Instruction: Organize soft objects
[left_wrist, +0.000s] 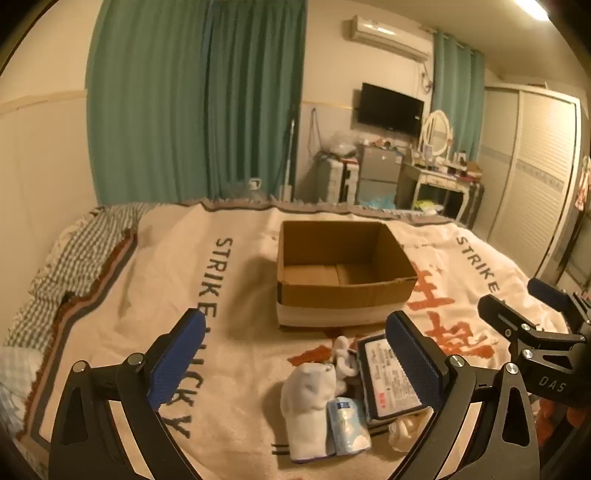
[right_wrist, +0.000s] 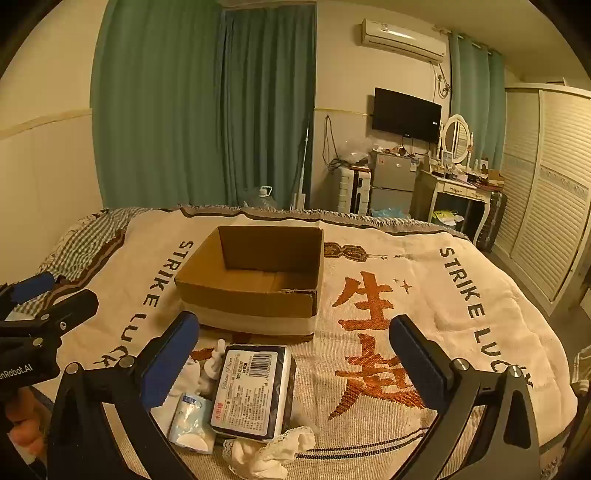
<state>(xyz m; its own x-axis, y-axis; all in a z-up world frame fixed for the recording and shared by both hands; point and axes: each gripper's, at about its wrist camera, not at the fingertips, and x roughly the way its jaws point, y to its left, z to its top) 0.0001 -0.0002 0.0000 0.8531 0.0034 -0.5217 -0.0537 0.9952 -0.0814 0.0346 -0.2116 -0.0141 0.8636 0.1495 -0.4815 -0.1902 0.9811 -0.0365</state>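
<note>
Your left gripper (left_wrist: 295, 354) hangs above the bedspread (left_wrist: 236, 295) with its blue-padded jaws spread wide and nothing between them. Your right gripper (right_wrist: 291, 356) is the same: jaws far apart, gripping nothing.

Take the open cardboard box (left_wrist: 341, 273) as your landmark. It sits upright on the bedspread, near the middle of the bed, and what you can see of its floor is bare cardboard. The soft things lie in a loose cluster on the near side of the box, just in front of its front wall and apart from it.

Closest to the box in that cluster is a small white fabric piece (right_wrist: 214, 360). Nearer you than that lies a dark-edged tissue pack (right_wrist: 255, 391), flat, with its printed label facing up. Beside the pack, on the side away from the orange characters woven into the bedspread, sits a rolled white sock (left_wrist: 308, 402), and touching it is a small blue-and-white packet (left_wrist: 349, 424). At the pack's near end, farthest from the box, lies a crumpled white lace-trimmed cloth (right_wrist: 269, 452), touching the pack's edge.

Both grippers hover on the near side of the box, over this cluster, touching none of it.
</note>
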